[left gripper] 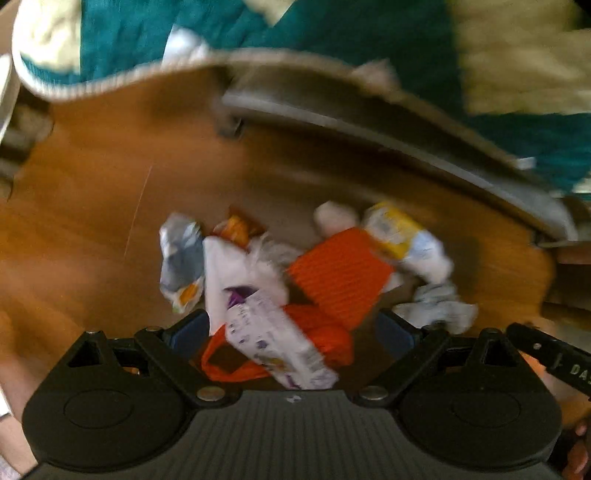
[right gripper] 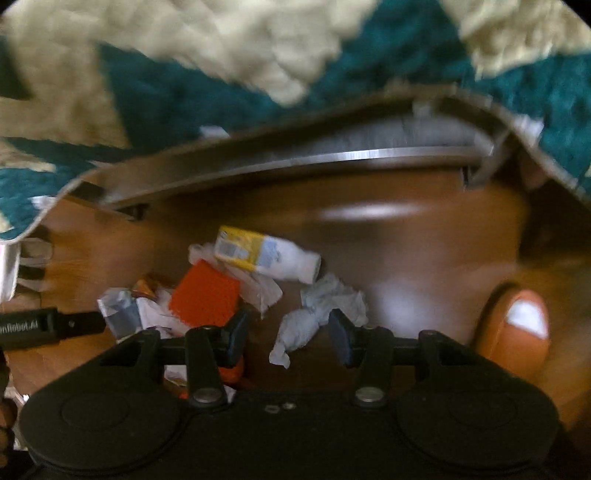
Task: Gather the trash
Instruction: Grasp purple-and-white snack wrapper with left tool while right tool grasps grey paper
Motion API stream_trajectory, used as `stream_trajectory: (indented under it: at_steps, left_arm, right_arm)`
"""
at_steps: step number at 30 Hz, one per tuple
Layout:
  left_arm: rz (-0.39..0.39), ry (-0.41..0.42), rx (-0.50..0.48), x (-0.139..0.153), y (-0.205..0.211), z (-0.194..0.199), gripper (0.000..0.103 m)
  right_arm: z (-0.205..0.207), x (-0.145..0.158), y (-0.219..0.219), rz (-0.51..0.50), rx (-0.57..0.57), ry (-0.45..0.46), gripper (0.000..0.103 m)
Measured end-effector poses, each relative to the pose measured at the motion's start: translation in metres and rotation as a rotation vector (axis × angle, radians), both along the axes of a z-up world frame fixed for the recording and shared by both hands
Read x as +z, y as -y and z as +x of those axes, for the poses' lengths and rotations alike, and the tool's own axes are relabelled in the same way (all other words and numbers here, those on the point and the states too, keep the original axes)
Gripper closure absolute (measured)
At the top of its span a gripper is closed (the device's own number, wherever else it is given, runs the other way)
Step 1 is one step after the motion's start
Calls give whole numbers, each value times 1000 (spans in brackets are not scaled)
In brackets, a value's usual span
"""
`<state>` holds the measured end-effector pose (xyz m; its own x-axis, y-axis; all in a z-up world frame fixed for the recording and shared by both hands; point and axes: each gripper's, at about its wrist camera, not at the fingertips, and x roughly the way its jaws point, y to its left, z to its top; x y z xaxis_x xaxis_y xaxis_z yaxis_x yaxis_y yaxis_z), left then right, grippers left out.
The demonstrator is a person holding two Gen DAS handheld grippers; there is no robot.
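A heap of trash lies on the wooden floor: an orange bag (left gripper: 338, 280) (right gripper: 207, 297), a white and purple carton (left gripper: 277, 339), a yellow and white bottle (left gripper: 402, 236) (right gripper: 266, 253), a silver wrapper (left gripper: 181, 254) (right gripper: 118, 314), an orange snack packet (left gripper: 238, 229) and crumpled tissue (left gripper: 439, 302) (right gripper: 321, 314). My left gripper (left gripper: 291, 328) is open, its fingers on either side of the carton and the orange bag. My right gripper (right gripper: 290, 338) is open, its fingers on either side of the crumpled tissue.
A teal and cream rug (left gripper: 332, 33) (right gripper: 221, 74) lies beyond the heap. A grey metal bar on feet (left gripper: 369, 129) (right gripper: 295, 158) crosses the floor at the rug's edge. An orange and white ball-like thing (right gripper: 517, 328) sits at the right.
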<state>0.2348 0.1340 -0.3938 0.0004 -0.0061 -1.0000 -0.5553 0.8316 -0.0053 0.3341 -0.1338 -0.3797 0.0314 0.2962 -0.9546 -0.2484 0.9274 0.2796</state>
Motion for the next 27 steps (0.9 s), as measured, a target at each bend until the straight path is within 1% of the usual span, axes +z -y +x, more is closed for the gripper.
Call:
stream_trajectory:
  at_steps: [2, 4, 7, 11, 13, 15, 19, 20, 21, 22, 24, 25, 27]
  left_arm:
    - [-2, -60, 45, -23, -7, -4, 6]
    - [-21, -104, 103, -43, -14, -8, 6]
    - [-72, -150, 183, -72, -20, -11, 6]
    - [-122, -203, 267, -104, -23, -16, 6]
    - [-151, -217, 303, -118, -25, -18, 6]
    - [-167, -229, 318, -130, -25, -20, 6]
    - [-189, -256, 324, -150, -24, -21, 7]
    - [-191, -261, 324, -152, -24, -21, 9]
    - [-193, -262, 325, -154, -24, -22, 15]
    - [-199, -263, 326, -157, -24, -22, 18]
    - [-208, -280, 329, -161, -23, -23, 28]
    - [-212, -286, 330, -163, -22, -23, 30]
    - [-220, -281, 336, -163, -22, -24, 46]
  right_arm:
    - [1, -24, -5, -3, -11, -41, 55]
    - [1, -45, -12, -13, -14, -74, 55]
    - [1, -76, -17, -15, -46, -139, 56]
    - [0, -113, -19, -20, -150, -227, 56]
    - [1, -123, -17, -23, -198, -247, 56]
    - [1, -134, -17, -36, -236, -250, 56]
    - [3, -154, -17, -57, -255, -276, 56]
    - [3, -158, -18, -59, -253, -286, 56]
    - [3, -162, -19, -60, -250, -295, 56]
    - [3, -165, -20, -59, -245, -307, 56]
    - [2, -171, -22, -64, -241, -320, 56]
    - [2, -173, -22, -63, -243, -324, 56]
    - [0, -176, -23, -54, -246, -325, 57]
